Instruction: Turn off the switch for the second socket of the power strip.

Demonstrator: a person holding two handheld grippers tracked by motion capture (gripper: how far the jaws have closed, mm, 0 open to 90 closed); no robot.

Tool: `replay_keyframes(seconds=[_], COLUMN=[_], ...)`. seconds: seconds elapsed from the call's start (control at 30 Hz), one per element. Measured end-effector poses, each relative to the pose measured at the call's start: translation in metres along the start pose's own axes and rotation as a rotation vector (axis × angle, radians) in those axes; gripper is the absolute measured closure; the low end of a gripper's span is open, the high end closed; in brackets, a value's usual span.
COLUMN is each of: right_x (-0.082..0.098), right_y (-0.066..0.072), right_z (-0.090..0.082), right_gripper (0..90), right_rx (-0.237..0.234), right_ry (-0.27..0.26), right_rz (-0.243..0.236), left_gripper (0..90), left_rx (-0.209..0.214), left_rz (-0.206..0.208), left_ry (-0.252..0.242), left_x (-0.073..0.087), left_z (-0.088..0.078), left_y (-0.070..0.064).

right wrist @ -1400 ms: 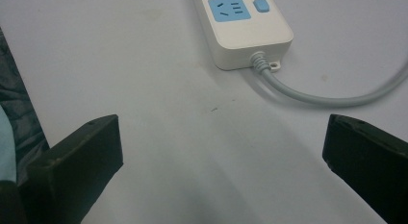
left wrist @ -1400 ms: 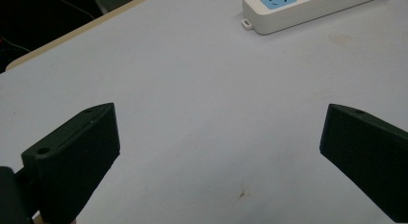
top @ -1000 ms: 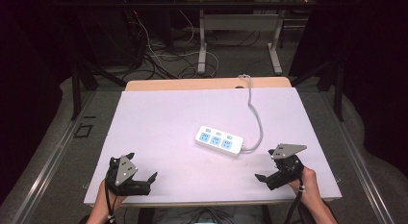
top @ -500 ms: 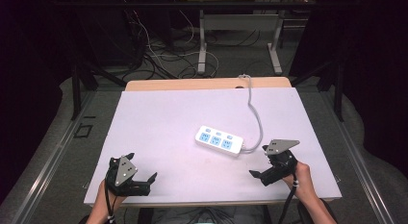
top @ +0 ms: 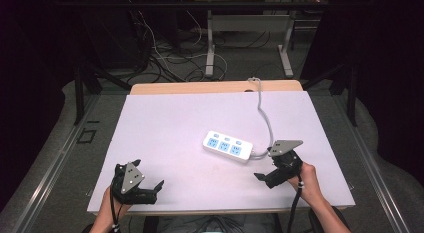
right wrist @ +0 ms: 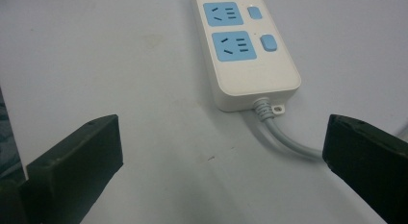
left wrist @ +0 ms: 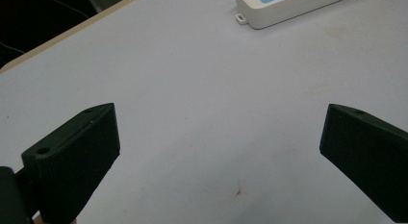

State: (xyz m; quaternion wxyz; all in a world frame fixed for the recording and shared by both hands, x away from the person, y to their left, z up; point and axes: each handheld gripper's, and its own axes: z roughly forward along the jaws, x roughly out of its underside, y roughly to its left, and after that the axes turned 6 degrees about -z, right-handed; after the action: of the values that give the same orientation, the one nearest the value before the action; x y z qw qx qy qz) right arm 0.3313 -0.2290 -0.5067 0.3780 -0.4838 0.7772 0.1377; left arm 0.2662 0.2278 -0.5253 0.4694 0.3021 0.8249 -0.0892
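The right gripper [top: 263,179], jaws spread and empty, sits just beside the cord end of the power strip [top: 228,146] mid-counter [top: 165,128]; left gripper [top: 156,189] spread, well apart; no grasp made yet, I judge.

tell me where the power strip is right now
In the high view the power strip lies flat on the white table, right of centre, just ahead and left of the right gripper, its grey cable running toward the far edge.
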Motion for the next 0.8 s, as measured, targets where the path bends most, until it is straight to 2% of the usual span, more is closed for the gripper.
replay_keyframes(seconds=[0.07,0.23,0.27,0.3,0.8], right_x=[-0.003,-0.011,-0.012,-0.014,-0.033], right_y=[-0.002,-0.007,-0.009,-0.01,-0.021], right_z=[0.002,0.012,0.012,0.015,0.035], right_gripper=[0.0,0.0,0.0,0.0,0.0], right_rx=[-0.005,-0.004,-0.014,-0.01,-0.059], right_ry=[0.014,0.003,0.02,0.014,0.029], right_rz=[0.001,0.007,0.001,-0.009,-0.01], left_gripper=[0.1,0.1,0.1,0.1,0.0], left_rx=[0.005,-0.001,-0.002,-0.002,0.0], left_rz=[-0.001,-0.003,-0.007,-0.007,-0.019], left_ry=[0.002,0.003,0.0,0.003,0.001], left_x=[0.0,0.001,0.001,0.001,0.001], left_z=[0.001,0.0,0.0,0.0,0.001], left_y=[0.0,0.001,0.001,0.001,0.002])
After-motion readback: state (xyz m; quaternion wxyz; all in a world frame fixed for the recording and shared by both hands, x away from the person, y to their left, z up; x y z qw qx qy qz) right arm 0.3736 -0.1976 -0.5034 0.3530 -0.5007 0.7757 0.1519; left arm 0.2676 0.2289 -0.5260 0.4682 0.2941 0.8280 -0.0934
